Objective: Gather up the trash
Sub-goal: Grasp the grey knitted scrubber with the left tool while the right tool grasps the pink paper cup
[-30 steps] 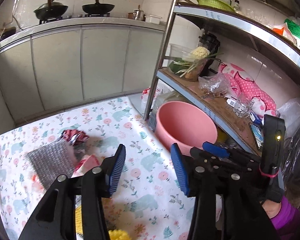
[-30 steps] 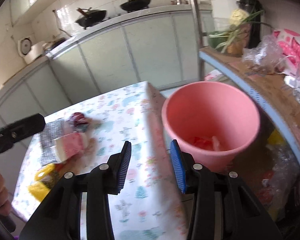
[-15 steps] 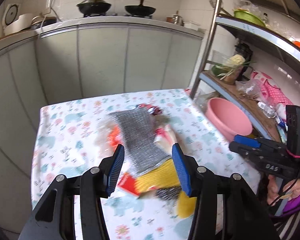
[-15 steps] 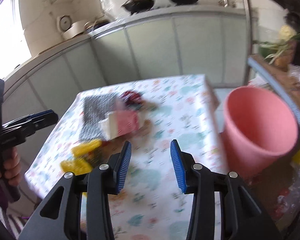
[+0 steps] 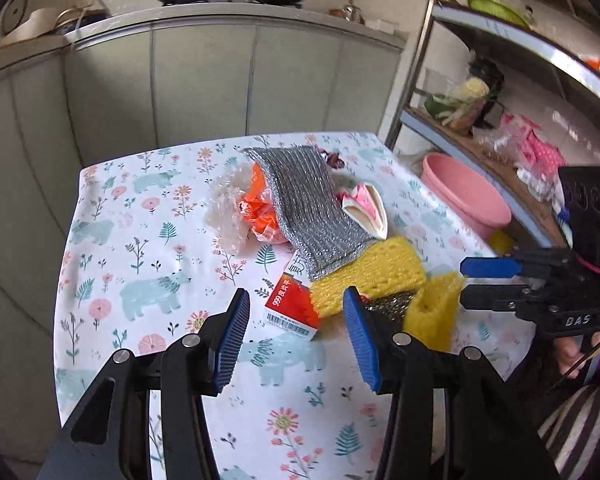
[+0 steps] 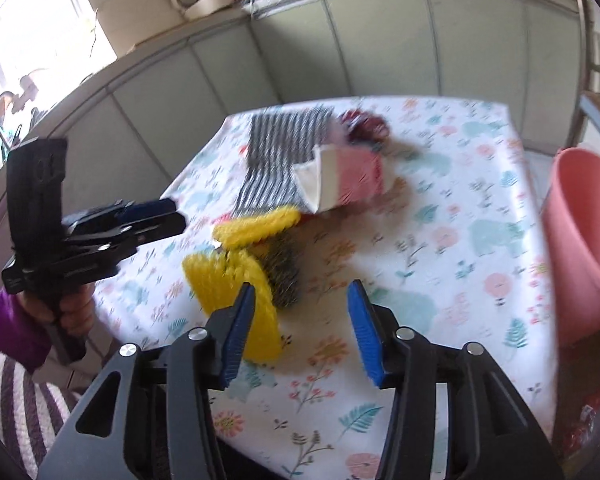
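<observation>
Trash lies heaped on the floral tablecloth [image 5: 148,264]: a silver mesh cloth [image 5: 308,208], an orange wrapper in clear plastic [image 5: 256,212], a pink-and-white carton [image 5: 366,210], a red-and-white box [image 5: 294,308], yellow sponges [image 5: 376,272] and a dark red crumpled wrapper [image 6: 366,124]. My left gripper [image 5: 296,336] is open and empty, hovering just before the red-and-white box. My right gripper [image 6: 302,330] is open and empty, above the table next to a yellow sponge [image 6: 236,280]. The pink bin [image 6: 584,232] stands off the table's right edge.
A metal shelf rack [image 5: 496,152] with vegetables and bags stands to the right behind the bin [image 5: 466,196]. Grey cabinets [image 5: 204,80] with woks on top run along the far wall. The person's striped sleeve is at the lower edges.
Both grippers have swung left, away from the pink bin and toward the trash heap. The left gripper now faces the red-and-white box; the right one is over the table by the sponges.
</observation>
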Demonstrator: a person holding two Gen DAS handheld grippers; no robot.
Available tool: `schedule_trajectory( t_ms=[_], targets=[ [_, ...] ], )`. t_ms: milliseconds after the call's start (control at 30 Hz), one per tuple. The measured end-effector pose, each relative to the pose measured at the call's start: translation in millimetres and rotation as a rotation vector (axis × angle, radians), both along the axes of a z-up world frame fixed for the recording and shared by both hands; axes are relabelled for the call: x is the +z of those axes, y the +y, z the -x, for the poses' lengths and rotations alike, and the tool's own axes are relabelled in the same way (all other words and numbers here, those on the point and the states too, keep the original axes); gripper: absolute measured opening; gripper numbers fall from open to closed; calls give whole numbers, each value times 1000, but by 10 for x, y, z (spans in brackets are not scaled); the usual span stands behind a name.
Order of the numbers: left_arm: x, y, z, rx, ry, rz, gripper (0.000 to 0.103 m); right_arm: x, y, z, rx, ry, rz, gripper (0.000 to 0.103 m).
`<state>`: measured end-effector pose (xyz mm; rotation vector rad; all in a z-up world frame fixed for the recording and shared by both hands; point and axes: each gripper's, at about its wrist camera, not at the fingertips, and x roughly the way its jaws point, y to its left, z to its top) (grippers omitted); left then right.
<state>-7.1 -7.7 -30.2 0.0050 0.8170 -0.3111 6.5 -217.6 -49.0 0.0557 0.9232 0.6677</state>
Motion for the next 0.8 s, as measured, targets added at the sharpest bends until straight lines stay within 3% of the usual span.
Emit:
schedule_trajectory(
  t_ms=[133,367,500,600,633,733,800],
  targets=[
    [20,-4,-130,-10,14,-1,48,57,-12,-1,-17,-31,-13,50],
    [8,-71,-489,85,45,133,42,130,-145,-156,-102,-61,-21,50],
    [-150,-92,-658,127,97,104,40,104,-200,-248,-130,-59,-22,50],
    [-239,-60,-740,134,142,150,30,74,-188,-348,-143,-50,-32,50],
    [-241,-59,-759,127,150,179,20,71,-177,-386,-147,-50,-35,50],
    [-216,-77,-760,119,144,197,5,97,-108,-469,-149,-60,-36,50],
    [-170,-78,-722,109,129,214,4,120,-40,-506,-141,-72,-27,50]
  ],
)
